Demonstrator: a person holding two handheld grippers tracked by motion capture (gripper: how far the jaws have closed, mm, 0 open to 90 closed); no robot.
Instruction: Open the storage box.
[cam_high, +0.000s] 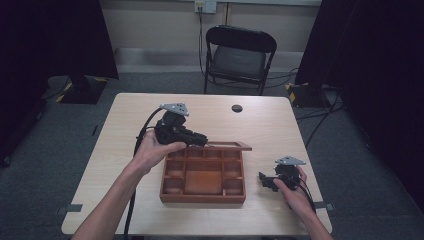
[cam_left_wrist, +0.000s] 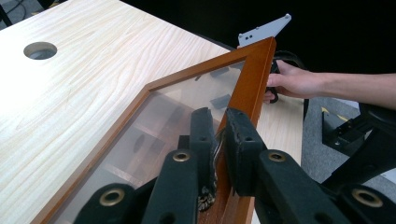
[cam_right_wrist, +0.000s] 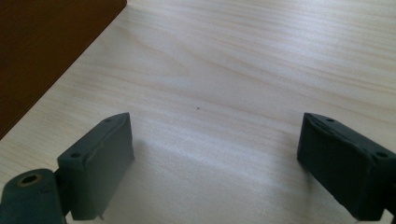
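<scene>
Now left gripper pinches the glass lid's wooden frame, raised over the compartment box; right gripper idles wide on table.

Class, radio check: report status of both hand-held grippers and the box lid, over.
Left hand-held gripper shut on lid frame, lid raised over wooden box. Right hand-held gripper open, on table beside box. Nothing obstructing.

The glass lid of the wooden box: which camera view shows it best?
The left gripper view: the lid is close, with its wooden frame pinched in the left claw. The high view shows it edge-on above the box; the right gripper view shows a brown corner.
</scene>
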